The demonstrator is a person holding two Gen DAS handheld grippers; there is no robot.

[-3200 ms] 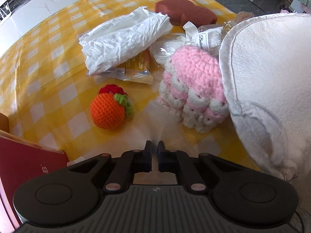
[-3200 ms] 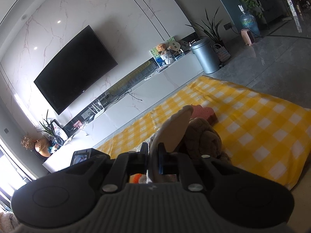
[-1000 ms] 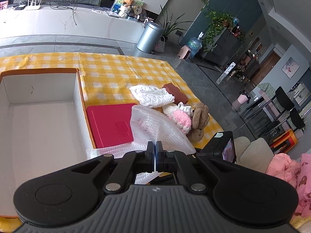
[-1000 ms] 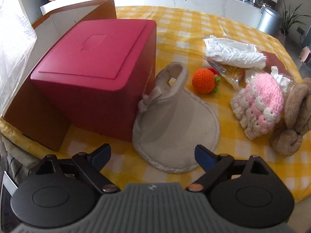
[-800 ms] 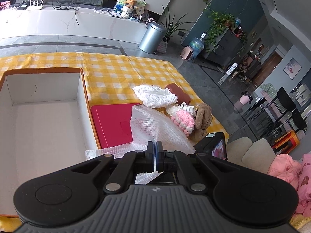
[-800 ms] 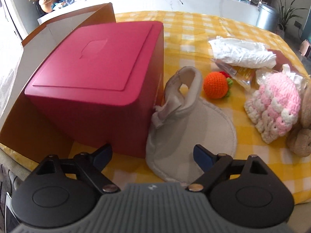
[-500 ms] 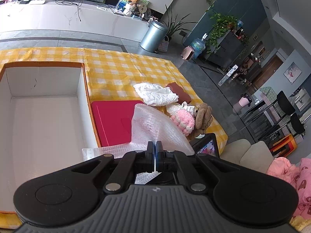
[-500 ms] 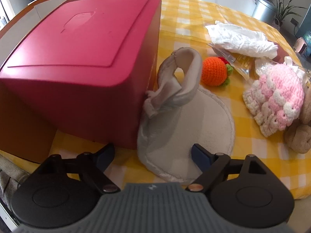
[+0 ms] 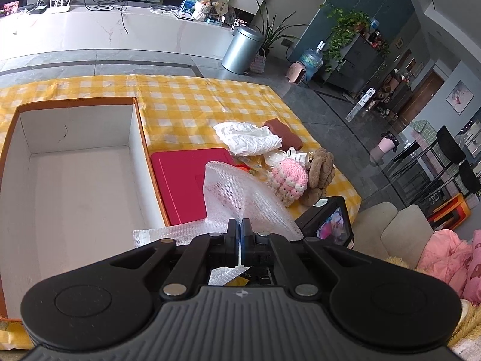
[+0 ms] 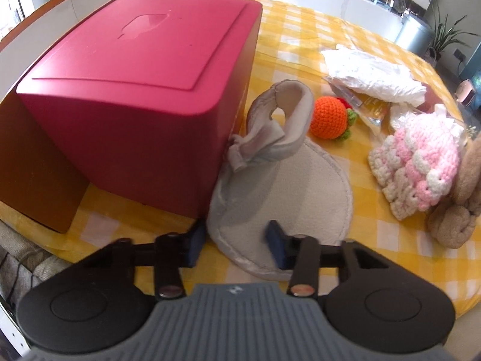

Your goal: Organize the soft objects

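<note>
Lying between right gripper (image 10: pixel 237 245): bib (image 10: pixel 279 186)

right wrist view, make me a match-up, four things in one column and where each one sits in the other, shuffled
Things
1. red box
2. white bib
3. orange crochet ball
4. pink crochet hat

Places
a. beside the brown plush
b. between the open right gripper fingers
c. just beyond the bib's neck loop
d. against the cardboard box

Pairs: 1-d, 2-b, 3-c, 4-a

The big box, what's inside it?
Nothing shows inside the big box: just bare white walls and floor. The mesh bag in the left gripper hides its near corner.
</note>
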